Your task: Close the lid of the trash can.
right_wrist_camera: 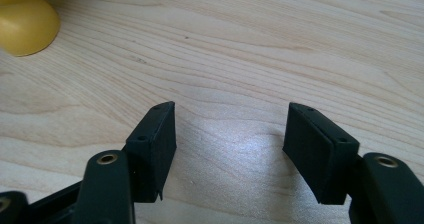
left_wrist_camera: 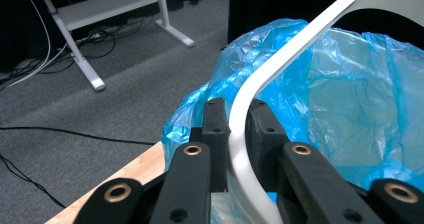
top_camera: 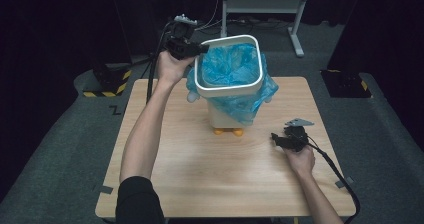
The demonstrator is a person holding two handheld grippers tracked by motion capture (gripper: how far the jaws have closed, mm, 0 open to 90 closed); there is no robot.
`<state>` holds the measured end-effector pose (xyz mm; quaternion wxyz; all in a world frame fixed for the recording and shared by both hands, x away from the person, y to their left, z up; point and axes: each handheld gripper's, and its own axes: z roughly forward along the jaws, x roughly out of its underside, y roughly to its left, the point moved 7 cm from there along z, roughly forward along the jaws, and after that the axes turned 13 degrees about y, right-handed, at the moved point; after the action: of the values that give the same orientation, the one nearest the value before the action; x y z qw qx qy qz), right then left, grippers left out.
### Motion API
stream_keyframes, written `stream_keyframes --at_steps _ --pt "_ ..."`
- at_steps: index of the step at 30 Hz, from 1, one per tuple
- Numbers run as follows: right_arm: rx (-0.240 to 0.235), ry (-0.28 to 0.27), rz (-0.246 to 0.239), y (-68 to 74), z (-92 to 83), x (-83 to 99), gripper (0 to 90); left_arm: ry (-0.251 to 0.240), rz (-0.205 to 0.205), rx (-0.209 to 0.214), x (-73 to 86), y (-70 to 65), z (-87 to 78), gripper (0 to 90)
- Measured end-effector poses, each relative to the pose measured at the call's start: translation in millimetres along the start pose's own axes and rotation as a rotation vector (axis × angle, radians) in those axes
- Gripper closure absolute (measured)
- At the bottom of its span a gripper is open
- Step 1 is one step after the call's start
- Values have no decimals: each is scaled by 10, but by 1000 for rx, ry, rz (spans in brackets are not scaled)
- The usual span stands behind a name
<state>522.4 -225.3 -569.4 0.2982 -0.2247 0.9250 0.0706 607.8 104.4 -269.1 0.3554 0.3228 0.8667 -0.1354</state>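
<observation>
High view: raised left gripper point(top_camera: 200, 49) clamps the white rim point(top_camera: 227, 89); right gripper point(top_camera: 276, 138) rests agape.

On the one wooden table point(top_camera: 200, 184) stands one white bin point(top_camera: 227, 115) with one blue bag point(top_camera: 231, 64) in it, one white ring point(top_camera: 229, 87) over its top and two orange feet point(top_camera: 227, 131) underneath. Around the bin are two grippers, one point(top_camera: 202, 49) at its ring and one point(top_camera: 274, 137) near its feet. Behind the table stands one white frame point(top_camera: 265, 5).

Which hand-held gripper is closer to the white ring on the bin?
Left. The left hand-held gripper clamps the white ring; the right hand-held gripper rests apart on the table.
</observation>
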Motion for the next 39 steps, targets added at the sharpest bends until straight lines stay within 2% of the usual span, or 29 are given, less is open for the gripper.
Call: stream_keyframes --at_steps 2,6,9,11,14,18,25,32,39 --pt "-1 0 -5 -1 -1 1 385 8 1 -4 -6 5 40 802" --pt "-22 1 -53 -2 -11 1 440 17 -4 -6 -12 25 85 802" --pt "4 -1 -107 -1 -65 -15 509 21 -3 -11 -22 39 92 802" --pt "-23 -17 -99 17 -146 -63 521 25 3 -20 -28 50 95 801" --pt "-47 -73 -104 37 -345 -196 530 25 -1 -21 -37 56 104 801" --pt "-59 -174 -133 83 -675 -439 538 21 -1 -25 -49 52 129 801" --pt "-107 -296 -129 124 -1185 -872 572 17 1 -36 -61 56 142 801" --pt "-129 -381 -156 139 -1613 -1253 608 17 7 -51 -82 63 163 801" --pt "-149 -436 -164 161 -1909 -1547 612 34 28 -79 -129 49 192 801"
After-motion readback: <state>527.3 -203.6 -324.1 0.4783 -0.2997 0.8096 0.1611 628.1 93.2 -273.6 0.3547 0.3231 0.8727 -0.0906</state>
